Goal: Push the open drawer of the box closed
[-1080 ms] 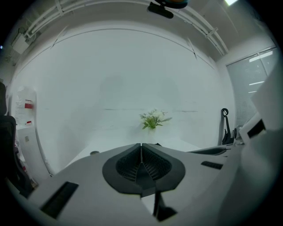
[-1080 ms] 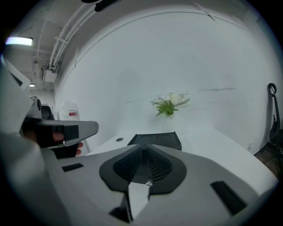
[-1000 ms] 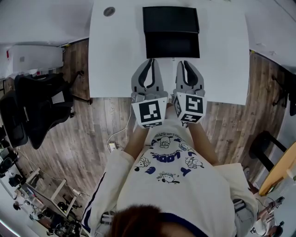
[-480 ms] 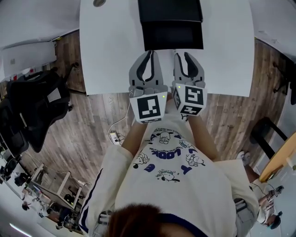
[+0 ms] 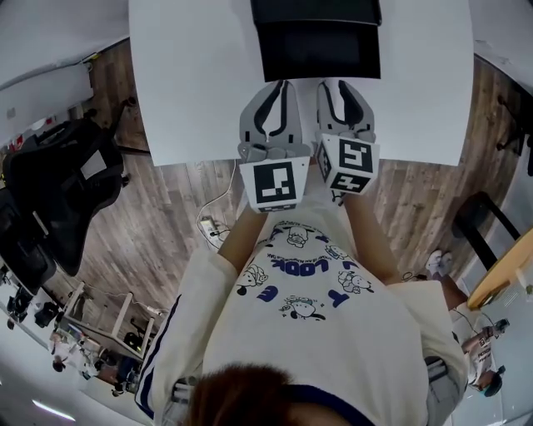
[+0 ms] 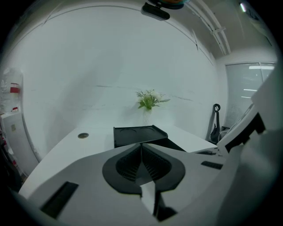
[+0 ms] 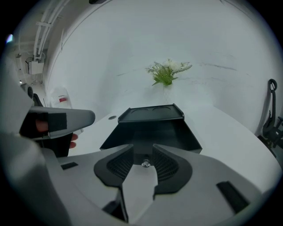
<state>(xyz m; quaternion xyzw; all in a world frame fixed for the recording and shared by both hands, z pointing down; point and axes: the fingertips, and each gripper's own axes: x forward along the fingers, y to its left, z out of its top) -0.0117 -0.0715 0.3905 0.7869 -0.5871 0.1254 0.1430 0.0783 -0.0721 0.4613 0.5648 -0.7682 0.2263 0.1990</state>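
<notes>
A black box (image 5: 316, 10) stands at the table's far side, its open drawer (image 5: 318, 52) pulled out toward me. In the right gripper view the drawer (image 7: 152, 132) lies straight ahead, with the box's lid (image 7: 152, 113) behind it. My right gripper (image 7: 143, 150) has its jaws opening; a small shiny knob (image 7: 145, 164) at the drawer's front shows between the pads, which do not press on it. My left gripper (image 6: 141, 152) is shut and empty, just left of the drawer. In the head view both grippers (image 5: 281, 85) (image 5: 337, 83) sit side by side before the drawer's front.
The white table (image 5: 191, 91) carries a round grommet (image 6: 83, 135) at the far left and a small vase of flowers (image 7: 167, 73) behind the box. A black chair (image 5: 58, 191) stands on the wooden floor to the left.
Both grippers have moved forward over the table to the drawer's front. The right gripper's jaws have spread apart; the left's stay shut.
</notes>
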